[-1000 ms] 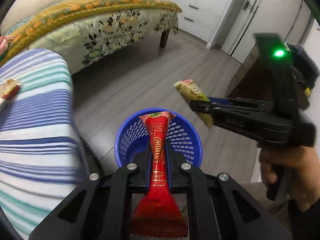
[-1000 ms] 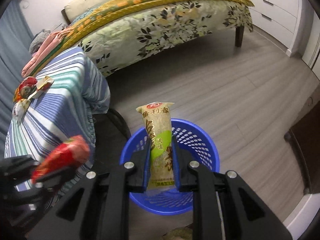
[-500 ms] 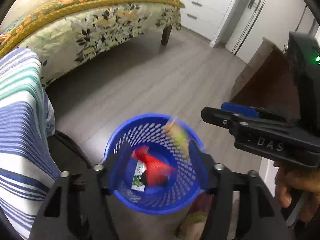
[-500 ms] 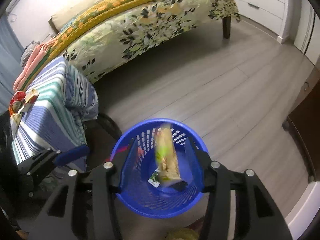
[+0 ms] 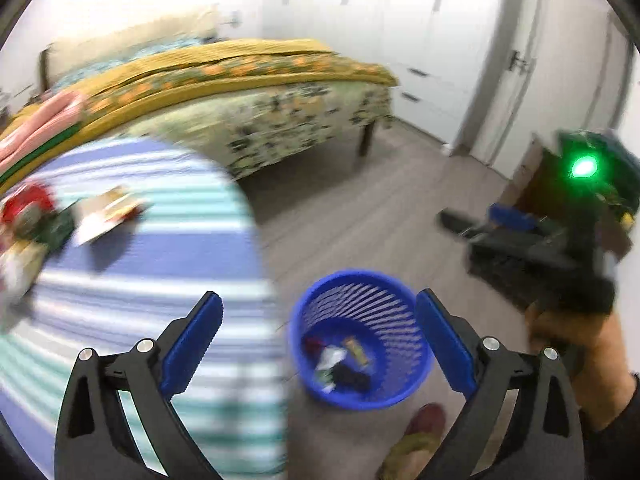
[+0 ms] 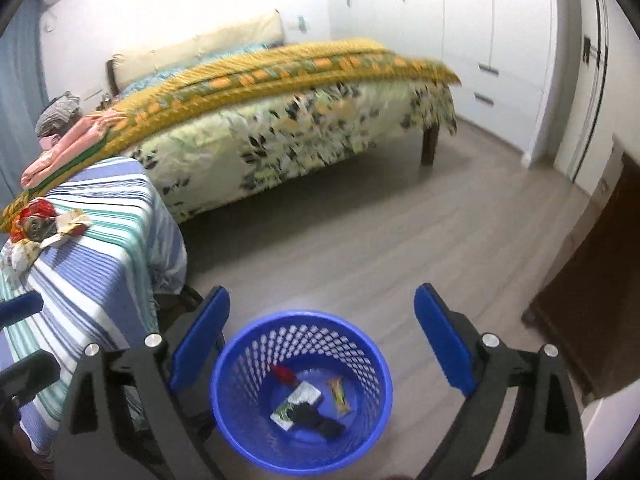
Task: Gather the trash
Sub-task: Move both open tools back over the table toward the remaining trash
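A blue mesh basket [image 6: 362, 346] stands on the floor below my right gripper [image 6: 322, 295], whose jaws are opening with nothing between them. In it lie a red wrapper [image 6: 285, 374], a yellow-green snack bar [image 6: 339, 392], a white-green packet [image 6: 298, 400] and something black. My left gripper [image 5: 319, 302] is also opening and empty, above the basket [image 5: 400, 320] and the edge of a striped table [image 5: 140, 272]. More wrappers [image 5: 108, 214] and red trash [image 5: 26, 204] lie on that table [image 6: 100, 264], blurred in the left wrist view.
A bed [image 6: 280, 128] with a floral sheet fills the back. White wardrobes [image 6: 500, 40] line the far wall. A dark wooden cabinet [image 6: 592, 300] stands at the right. A person's hand [image 5: 572, 332] holds the right gripper; a foot [image 5: 424, 424] is beside the basket.
Both grippers opened; the red wrapper and the snack bar fell into the basket. Both grippers rose, and the left one swung towards the striped table.
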The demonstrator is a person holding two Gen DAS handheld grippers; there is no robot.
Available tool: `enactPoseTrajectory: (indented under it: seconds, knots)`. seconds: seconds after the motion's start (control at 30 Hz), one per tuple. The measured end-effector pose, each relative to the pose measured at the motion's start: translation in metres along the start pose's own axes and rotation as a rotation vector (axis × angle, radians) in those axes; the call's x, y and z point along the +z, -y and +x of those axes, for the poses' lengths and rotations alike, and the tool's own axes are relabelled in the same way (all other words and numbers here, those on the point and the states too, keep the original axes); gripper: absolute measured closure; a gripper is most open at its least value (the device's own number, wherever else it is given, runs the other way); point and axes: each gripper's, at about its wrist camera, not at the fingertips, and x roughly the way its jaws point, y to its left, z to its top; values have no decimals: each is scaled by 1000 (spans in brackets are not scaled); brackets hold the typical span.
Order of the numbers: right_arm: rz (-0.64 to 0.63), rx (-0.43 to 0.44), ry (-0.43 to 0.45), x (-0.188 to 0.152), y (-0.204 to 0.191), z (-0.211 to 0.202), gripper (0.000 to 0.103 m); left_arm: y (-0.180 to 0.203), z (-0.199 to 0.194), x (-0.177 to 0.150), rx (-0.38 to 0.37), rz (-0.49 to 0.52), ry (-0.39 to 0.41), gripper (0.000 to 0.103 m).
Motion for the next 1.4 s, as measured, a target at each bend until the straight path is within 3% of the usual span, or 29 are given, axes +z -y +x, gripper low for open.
enactPoseTrajectory:
  seconds: [0.13, 0.33, 0.53, 0.7, 0.93, 1.1, 1.23, 1.4]
  knots:
    - [-72, 36, 26, -2, -34, -5, 12, -55, -18, -28, 109, -74, -28, 7]
    - [-216, 147, 28, -8, -108, -9, 12, -118, -49, -54, 260, -106, -34, 7]
    - [-310, 271, 10, -24, -186, -16, 12, -183, -84, -82, 373, -150, -44, 7]
    - [-332, 349, -43, -42, -239, -19, 12, -229, -104, -97, 418, -218, -54, 7]
    - [-368, 408, -75, -57, -290, -25, 12, -286, -96, -86, 429, -269, -92, 7]
    - [-399, 403, -81, -60, -307, -19, 12, -292, -69, -56, 446, -254, -94, 7]
    - [-405, 402, -86, -58, -309, -14, 12, -296, -45, -33, 522, -267, -101, 7]
    - [-414, 387, -94, -56, -305, -10, 12, -328, -54, -40, 551, -418, -92, 7]
